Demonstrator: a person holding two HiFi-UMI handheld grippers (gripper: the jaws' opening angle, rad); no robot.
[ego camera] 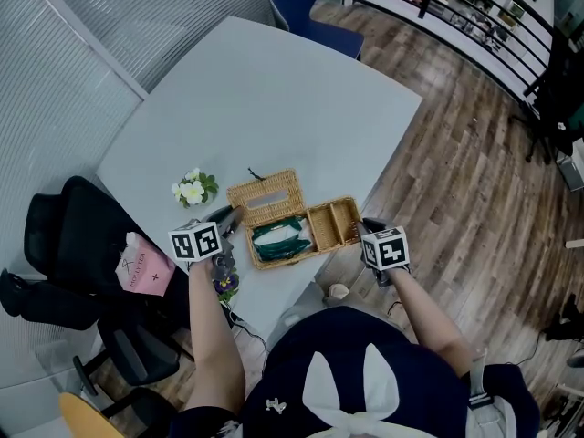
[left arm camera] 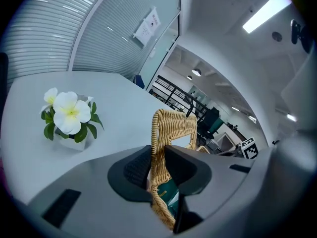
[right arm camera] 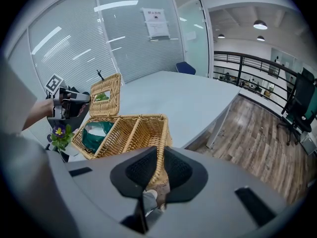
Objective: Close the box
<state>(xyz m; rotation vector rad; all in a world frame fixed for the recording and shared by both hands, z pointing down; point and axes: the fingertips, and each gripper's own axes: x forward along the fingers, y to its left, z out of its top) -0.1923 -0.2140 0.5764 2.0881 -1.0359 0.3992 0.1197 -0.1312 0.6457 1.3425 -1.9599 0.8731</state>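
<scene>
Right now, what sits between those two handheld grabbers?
In the head view, only the open wicker box: the left gripper clamps its lid, the right gripper its end wall, and a green pack lies inside.

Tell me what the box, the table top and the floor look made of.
Box: woven wicker or rattan, natural tan, matte; the plaited strands show.
Table top: smooth pale grey, probably laminate, with soft sheen and no grain.
Floor: brown planks with grain, wood or wood-look vinyl; cannot tell which.

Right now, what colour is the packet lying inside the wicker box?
Dark green with some white. The packet in the box shows best in the head view.
</scene>
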